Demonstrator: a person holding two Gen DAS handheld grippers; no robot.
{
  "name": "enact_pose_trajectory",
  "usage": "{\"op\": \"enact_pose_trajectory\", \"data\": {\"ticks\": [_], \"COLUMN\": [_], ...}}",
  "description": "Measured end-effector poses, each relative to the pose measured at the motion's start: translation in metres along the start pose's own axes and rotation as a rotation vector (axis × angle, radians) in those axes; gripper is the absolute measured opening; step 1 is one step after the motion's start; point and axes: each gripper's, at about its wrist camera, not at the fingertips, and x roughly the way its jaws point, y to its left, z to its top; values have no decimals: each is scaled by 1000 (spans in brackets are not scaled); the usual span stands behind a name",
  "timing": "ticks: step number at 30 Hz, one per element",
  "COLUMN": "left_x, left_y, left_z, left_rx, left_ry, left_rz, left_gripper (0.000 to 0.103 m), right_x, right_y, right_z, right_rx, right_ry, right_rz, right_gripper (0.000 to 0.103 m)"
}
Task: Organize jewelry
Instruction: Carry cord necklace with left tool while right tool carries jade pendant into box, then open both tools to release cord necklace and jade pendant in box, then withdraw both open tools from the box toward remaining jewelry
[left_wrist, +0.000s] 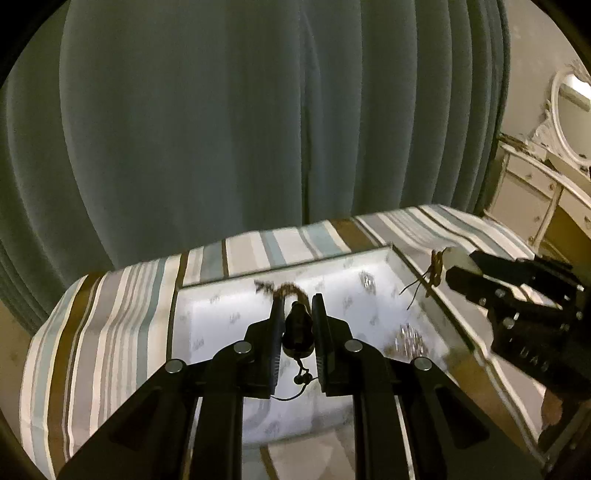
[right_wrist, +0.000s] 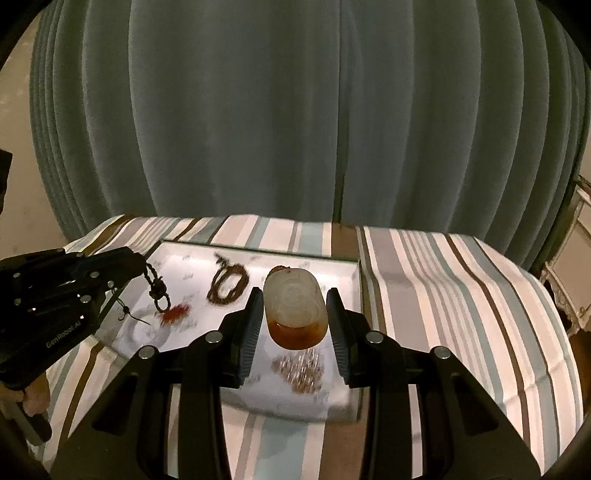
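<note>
A white tray (right_wrist: 347, 273) lies on a striped cloth. In the right wrist view my right gripper (right_wrist: 295, 299) is shut on a pale oval pendant with an amber base (right_wrist: 295, 306), held over the tray. My left gripper (left_wrist: 298, 306) is shut on a dark knotted cord ornament (left_wrist: 295, 325); in the right wrist view that ornament (right_wrist: 157, 288) hangs from it over the tray's left part, above a red tassel (right_wrist: 175, 312). A coiled brown bead strand (right_wrist: 227, 282) and a cluster of clear beads (right_wrist: 299, 371) lie in the tray.
The striped cloth (right_wrist: 461, 295) covers the table, and a grey-green curtain (right_wrist: 295, 110) hangs close behind it. A white dresser with an oval mirror (left_wrist: 565, 110) stands at the far right in the left wrist view.
</note>
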Motion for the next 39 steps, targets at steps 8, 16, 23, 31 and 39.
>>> {"op": "enact_pose_trajectory", "data": {"ticks": [8, 16, 23, 31, 39], "left_x": [58, 97, 114, 118, 94], "left_y": [-2, -3, -5, -7, 0], "left_z": [-7, -26, -33, -36, -37], "left_rx": [-24, -31, -30, -38, -72], "left_ry": [96, 218, 286, 302, 271], "left_rz": [16, 39, 37, 40, 38], "left_gripper": [16, 16, 16, 38, 48], "right_x": [56, 109, 128, 128, 105], "right_y": [-5, -10, -12, -14, -15], "right_z": [1, -20, -28, -32, -21], "right_rx": [-14, -28, -35, -35, -35], "right_ry": [86, 205, 258, 263, 219], "right_rz": [23, 9, -8, -16, -40], "right_gripper": [35, 35, 35, 47, 47]}}
